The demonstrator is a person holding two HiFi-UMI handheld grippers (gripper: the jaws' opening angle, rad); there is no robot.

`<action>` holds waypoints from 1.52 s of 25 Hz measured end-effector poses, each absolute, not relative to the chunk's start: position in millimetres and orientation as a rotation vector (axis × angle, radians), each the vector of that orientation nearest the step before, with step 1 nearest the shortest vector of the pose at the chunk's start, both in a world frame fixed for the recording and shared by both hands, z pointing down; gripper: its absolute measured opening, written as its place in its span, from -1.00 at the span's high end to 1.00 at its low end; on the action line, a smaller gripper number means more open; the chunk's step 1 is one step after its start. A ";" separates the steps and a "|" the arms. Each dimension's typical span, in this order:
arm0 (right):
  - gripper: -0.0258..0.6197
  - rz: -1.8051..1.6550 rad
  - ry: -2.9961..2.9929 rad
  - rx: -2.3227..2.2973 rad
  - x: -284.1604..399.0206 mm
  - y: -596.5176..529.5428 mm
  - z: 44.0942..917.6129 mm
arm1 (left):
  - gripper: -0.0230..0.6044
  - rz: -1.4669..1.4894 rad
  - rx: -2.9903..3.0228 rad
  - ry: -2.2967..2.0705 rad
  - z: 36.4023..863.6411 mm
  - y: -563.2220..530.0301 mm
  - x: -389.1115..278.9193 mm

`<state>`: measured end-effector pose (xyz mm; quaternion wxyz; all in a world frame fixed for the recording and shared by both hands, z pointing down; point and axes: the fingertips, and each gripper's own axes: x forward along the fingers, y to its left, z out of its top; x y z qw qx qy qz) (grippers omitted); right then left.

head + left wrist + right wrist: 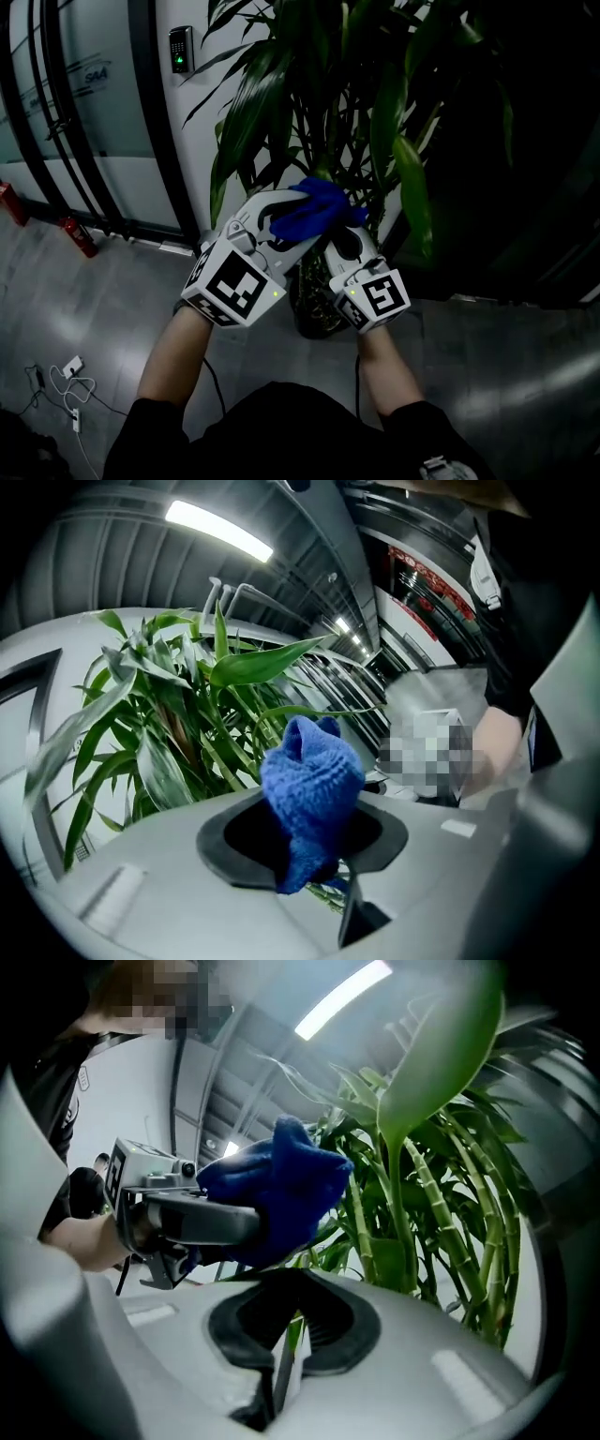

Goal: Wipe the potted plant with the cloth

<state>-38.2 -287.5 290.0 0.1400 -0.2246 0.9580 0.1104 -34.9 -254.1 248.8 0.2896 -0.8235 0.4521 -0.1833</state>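
- Your left gripper [279, 221] sits just left of the head view's centre. Its jaws are pressed together on the blue cloth [316, 207].
- In the left gripper view, your left gripper [323, 869] pinches the cloth [312, 789] low down, and the rest stands up from the jaws in a bunched lump at mid-frame.
- Your right gripper [343, 236] is just beside the left one, to the right of centre in the head view. The cloth lies between the two gripper heads and touches both.
- In the right gripper view, your right gripper [289, 1340] has its jaws drawn nearly together on a narrow green leaf [296, 1327] that runs up out of the slit between them.
- That same view shows your left gripper [183, 1219] at mid-left, with the cloth [277, 1190] bulging from its tip against the foliage.
- The potted plant [309, 84] fills the upper middle of the head view. Its long green leaves hang over both grippers.
- Its segmented green stems [441, 1194] stand on the right of the right gripper view.
- The pot [315, 323] is a dark round shape at the lower centre of the head view, between and below the two marker cubes. The plant's stems rise out of it, but the soil is too dark to make out.
- On the grey floor [122, 300], white cables [67, 380] lie at the lower left.
- Two red fire extinguishers [81, 237] stand by the wall at mid-left.
- An access reader [180, 49] with a green light is on the wall at the upper left.
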 end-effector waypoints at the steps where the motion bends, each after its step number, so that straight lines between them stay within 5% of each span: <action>1: 0.91 0.304 2.767 -0.646 -38.2 -286.7 291.2 | 0.44 -0.475 -2.215 1.213 250.0 -251.9 -36.3; 38: 0.91 0.221 2.824 -0.641 -37.8 -269.2 327.5 | 0.44 -0.048 -2.605 1.410 317.9 -209.4 -71.7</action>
